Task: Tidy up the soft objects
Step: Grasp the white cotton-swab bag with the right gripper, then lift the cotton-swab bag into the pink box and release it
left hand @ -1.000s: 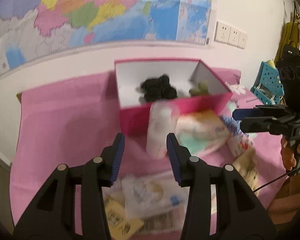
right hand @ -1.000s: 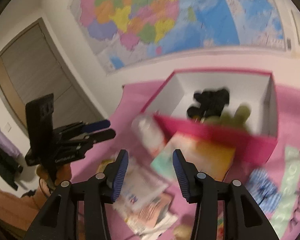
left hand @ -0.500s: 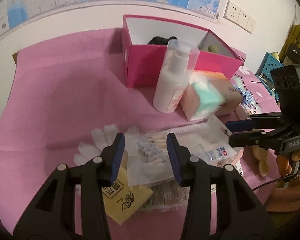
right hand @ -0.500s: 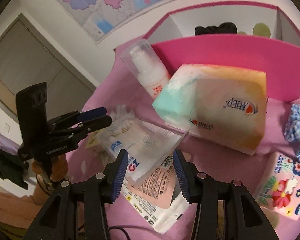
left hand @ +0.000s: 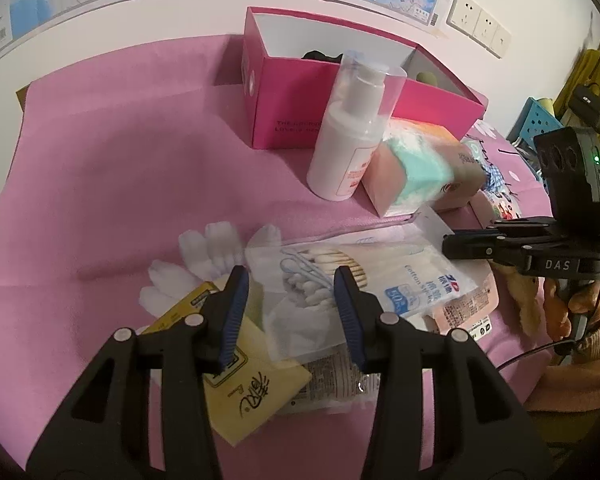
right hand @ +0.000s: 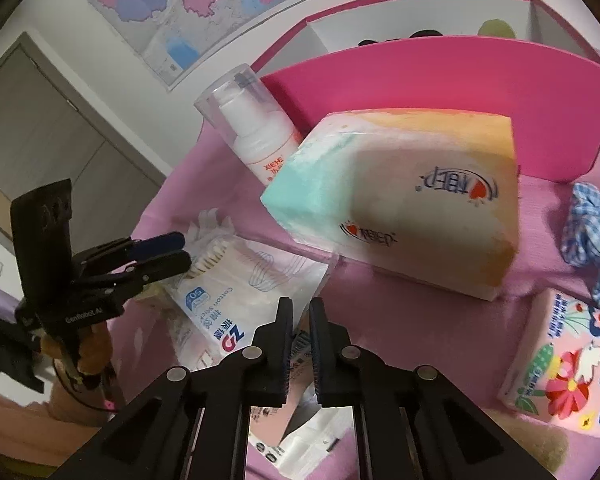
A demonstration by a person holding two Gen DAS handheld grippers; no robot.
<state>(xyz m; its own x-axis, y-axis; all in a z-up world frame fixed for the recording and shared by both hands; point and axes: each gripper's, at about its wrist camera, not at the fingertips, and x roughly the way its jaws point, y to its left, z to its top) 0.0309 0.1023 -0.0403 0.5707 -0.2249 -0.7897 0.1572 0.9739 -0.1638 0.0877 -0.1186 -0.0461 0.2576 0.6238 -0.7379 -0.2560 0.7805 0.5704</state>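
Your left tool (left hand: pixel 288 300), fingers apart, hovers low in its frame over the cotton swab bag (left hand: pixel 356 276) — light, crinkly and slippery, so pinch it across a flat middle, not a corner. Your right tool (right hand: pixel 299 326) at bottom centre has its fingers nearly together; whether they nip the bag's edge, you cannot tell. Further up, mid-frame, the tissue pack (right hand: pixel 412 200) leans by the pink box (right hand: pixel 460 92) — soft, light and squashy, so grip its short sides.

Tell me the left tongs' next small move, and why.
Probably lower the left tongs and close on the cotton swab bag: they hang open right over it, nothing held, and the pink box stands open behind.
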